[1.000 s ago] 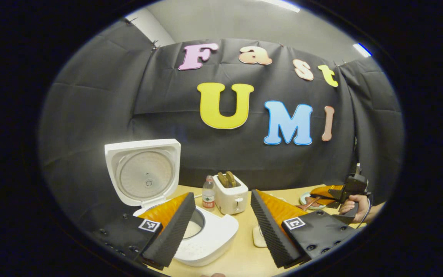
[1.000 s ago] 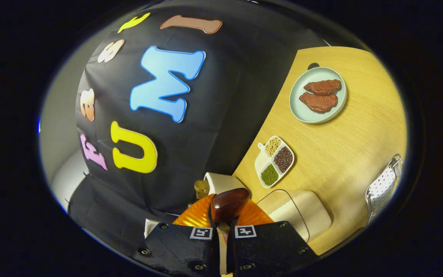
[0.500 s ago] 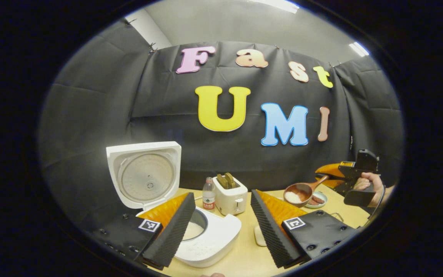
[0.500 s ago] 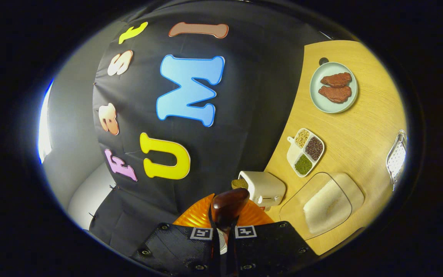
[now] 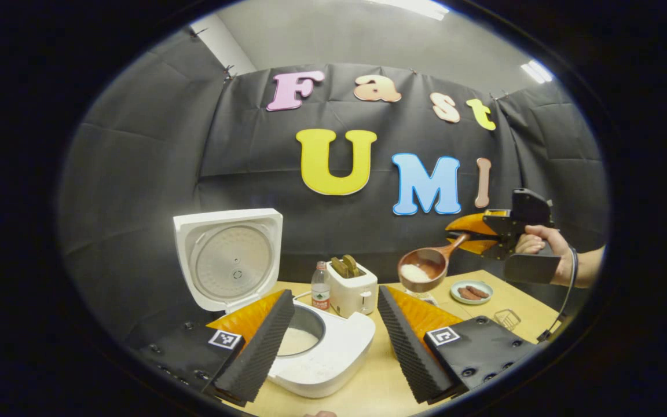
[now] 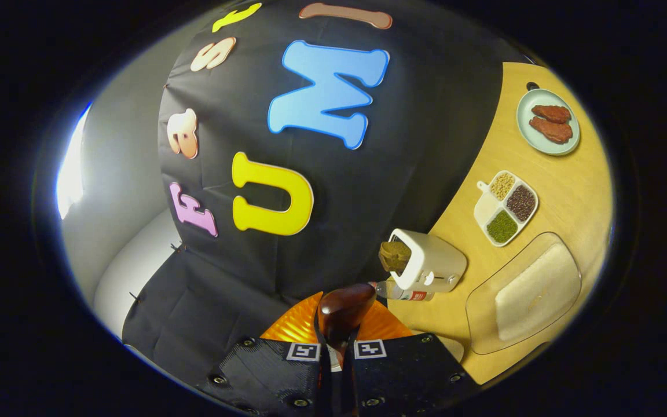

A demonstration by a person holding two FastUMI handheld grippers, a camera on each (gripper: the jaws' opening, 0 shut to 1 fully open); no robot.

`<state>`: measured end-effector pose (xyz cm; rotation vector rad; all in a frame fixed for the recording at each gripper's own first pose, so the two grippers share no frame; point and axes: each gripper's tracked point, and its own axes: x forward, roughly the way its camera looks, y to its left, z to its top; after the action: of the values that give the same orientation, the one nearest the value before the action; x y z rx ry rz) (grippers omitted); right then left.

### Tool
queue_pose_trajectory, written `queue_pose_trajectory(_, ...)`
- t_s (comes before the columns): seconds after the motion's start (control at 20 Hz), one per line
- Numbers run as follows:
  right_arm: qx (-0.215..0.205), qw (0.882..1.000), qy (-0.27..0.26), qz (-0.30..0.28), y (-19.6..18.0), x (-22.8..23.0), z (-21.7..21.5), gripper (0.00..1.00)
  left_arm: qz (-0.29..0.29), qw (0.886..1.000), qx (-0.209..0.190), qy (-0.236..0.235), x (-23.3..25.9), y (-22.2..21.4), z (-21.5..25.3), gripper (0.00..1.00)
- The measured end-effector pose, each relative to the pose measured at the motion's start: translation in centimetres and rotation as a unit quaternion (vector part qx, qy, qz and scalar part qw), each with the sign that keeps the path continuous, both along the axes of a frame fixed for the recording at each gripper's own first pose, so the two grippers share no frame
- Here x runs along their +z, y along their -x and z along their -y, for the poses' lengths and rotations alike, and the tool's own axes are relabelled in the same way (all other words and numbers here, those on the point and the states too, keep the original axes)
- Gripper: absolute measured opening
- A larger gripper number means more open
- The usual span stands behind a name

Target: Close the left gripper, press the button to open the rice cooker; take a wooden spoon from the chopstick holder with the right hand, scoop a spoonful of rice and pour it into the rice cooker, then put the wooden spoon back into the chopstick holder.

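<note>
Pale wood grain runs across the table [image 5: 501, 298], and it is crowded. In my left gripper view a white toaster [image 5: 352, 288] with two brown slices poking up stands just right of a small water bottle [image 5: 320, 288], both behind the rice cooker [image 5: 322, 353]. The cooker's white lid [image 5: 229, 258] is up, its round metal inner plate facing me, and the pot below shows white rice. Further right sit a pale green plate [image 5: 470, 291] with two reddish-brown pieces and a small wire basket [image 5: 507, 318].

My left gripper [image 5: 333, 339] hangs wide open, ribbed black foam pads spread either side of the cooker's front, touching nothing.

My right gripper [image 5: 475, 233], held by a hand [image 5: 542, 246] in the air above the table's right side, is clenched on the handle of the wooden spoon [image 5: 426, 267]; its round glossy bowl carries a small heap of white rice, up between the toaster and the plate, well apart from the cooker.

In my right gripper view the spoon's dark bowl [image 6: 344, 310] pokes out between the closed fingers. Beyond it lie the toaster [image 6: 426, 260], a divided dish of beans [image 6: 506, 207] and a clear tray of rice [image 6: 533, 292]
</note>
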<state>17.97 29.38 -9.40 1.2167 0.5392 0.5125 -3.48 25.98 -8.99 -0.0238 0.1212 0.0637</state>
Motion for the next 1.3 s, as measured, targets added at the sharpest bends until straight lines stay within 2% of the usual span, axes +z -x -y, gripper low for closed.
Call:
queue_pose_trajectory(0.2, 0.055, 0.998, 0.029, 0.031, -0.8, 1.2, -6.5, 0.07, -0.005, 1.0, -0.001, 0.0, -0.5, 1.0, -1.2, 1.0)
queue_pose_trajectory(0.4, 0.101, 0.99, 0.07, 0.064, -1.5, 2.0, -12.4, 0.07, -0.015, 1.0, 0.006, -0.009, -1.4, 2.0, -2.5, 1.0)
queue_pose_trajectory(0.6, 0.148, 0.975, 0.133, 0.098, -1.9, 0.4, -18.3, 0.07, -0.022, 0.999, 0.027, -0.006, -2.3, 3.0, -4.2, 1.0)
queue_pose_trajectory(0.7, 0.17, 0.96, 0.185, 0.123, -1.4, -0.9, -20.8, 0.07, -0.025, 0.999, 0.037, 0.0, -2.6, 3.4, -4.7, 1.0)
queue_pose_trajectory(0.8, 0.19, 0.934, 0.253, 0.166, -1.1, -2.0, -23.3, 0.07, -0.026, 0.999, 0.048, 0.001, -3.0, 3.8, -5.2, 1.0)
queue_pose_trajectory(0.95, 0.222, 0.879, 0.347, 0.24, -0.3, -3.5, -26.1, 0.07, -0.022, 0.998, 0.06, 0.006, -3.0, 4.3, -5.6, 1.0)
queue_pose_trajectory(1.05, 0.245, 0.837, 0.395, 0.289, 0.6, -4.5, -27.8, 0.07, -0.02, 0.998, 0.067, 0.008, -3.0, 4.6, -5.8, 1.0)
queue_pose_trajectory(1.2, 0.285, 0.761, 0.458, 0.361, 2.6, -5.1, -30.1, 0.07, -0.019, 0.997, 0.07, 0.012, -3.0, 4.9, -5.6, 1.0)
queue_pose_trajectory(1.3, 0.31, 0.721, 0.475, 0.398, 4.2, -5.0, -31.0, 0.07, -0.021, 0.997, 0.073, 0.008, -3.2, 5.3, -5.5, 1.0)
